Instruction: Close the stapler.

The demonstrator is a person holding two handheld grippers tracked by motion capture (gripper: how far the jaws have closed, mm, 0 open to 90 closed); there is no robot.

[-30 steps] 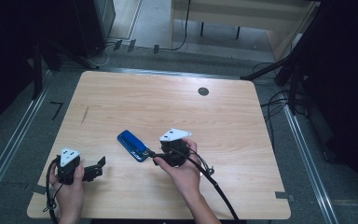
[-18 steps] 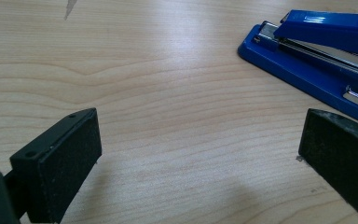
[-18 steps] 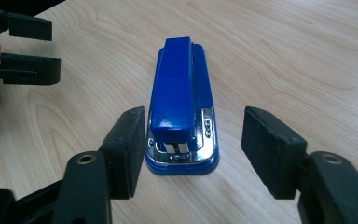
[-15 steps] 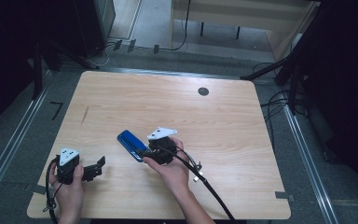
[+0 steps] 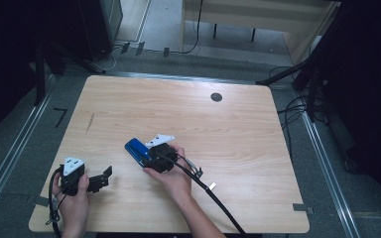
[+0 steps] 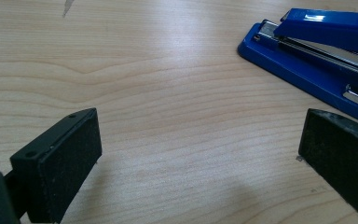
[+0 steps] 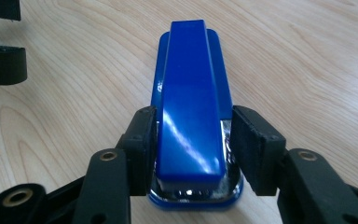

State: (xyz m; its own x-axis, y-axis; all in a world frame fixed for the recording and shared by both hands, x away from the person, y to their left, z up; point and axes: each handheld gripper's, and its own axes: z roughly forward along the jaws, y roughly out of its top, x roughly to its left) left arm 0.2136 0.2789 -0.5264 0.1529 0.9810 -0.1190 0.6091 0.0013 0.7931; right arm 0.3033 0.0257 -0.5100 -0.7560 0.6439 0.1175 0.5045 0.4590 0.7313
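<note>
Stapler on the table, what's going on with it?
A person works two handheld grippers at a wooden table. The right gripper straddles the hinge end of the blue stapler, which lies flat on the table; its jaws have just been closing, with the left pad at the stapler's side and a small gap at the right. The left gripper rests open on the table beside the stapler, with nothing between its jaws.
</note>
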